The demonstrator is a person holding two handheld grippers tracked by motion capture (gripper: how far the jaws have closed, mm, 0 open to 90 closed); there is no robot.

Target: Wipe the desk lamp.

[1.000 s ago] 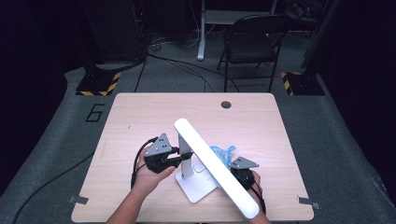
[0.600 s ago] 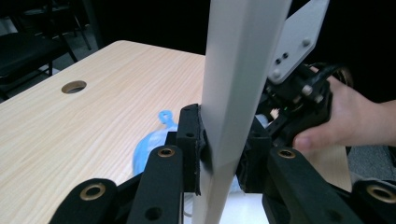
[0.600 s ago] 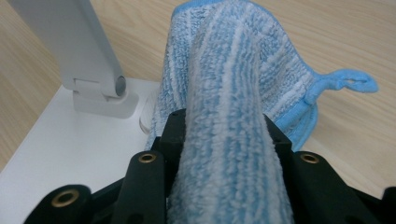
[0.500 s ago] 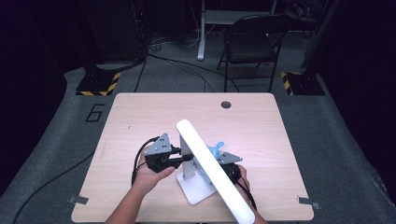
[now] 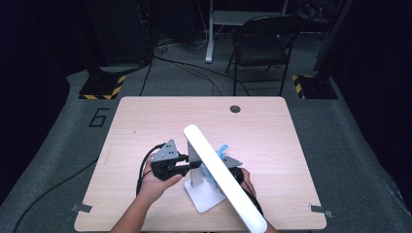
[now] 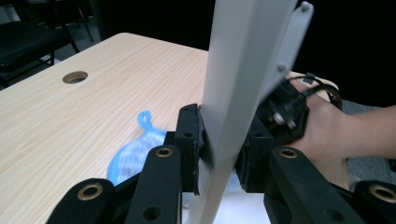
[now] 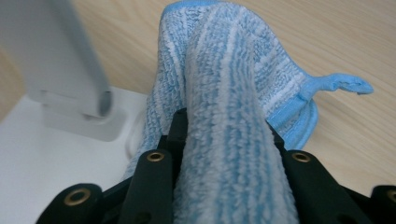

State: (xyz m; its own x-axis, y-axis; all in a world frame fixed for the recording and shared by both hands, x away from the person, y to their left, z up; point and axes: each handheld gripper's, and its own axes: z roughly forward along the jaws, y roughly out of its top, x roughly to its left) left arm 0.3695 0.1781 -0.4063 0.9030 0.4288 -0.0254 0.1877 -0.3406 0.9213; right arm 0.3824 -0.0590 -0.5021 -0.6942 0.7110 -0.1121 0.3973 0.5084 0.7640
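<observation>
- We are clamping the left tool [image 5: 187,164] on the white desk lamp's upright [image 6: 233,93], near the bench's [image 5: 145,126] front edge.
- Our right tool [image 7: 224,140], jaws just closing, is gripping the blue microfiber cloth [image 7: 229,93] beside the lamp's base [image 5: 206,196].

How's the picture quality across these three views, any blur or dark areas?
High view: table evenly lit, room behind nearly black. Left gripper view: lamp post sharp, background dark. Right gripper view: blue cloth sharp up close, lamp base soft and out of focus.
</observation>
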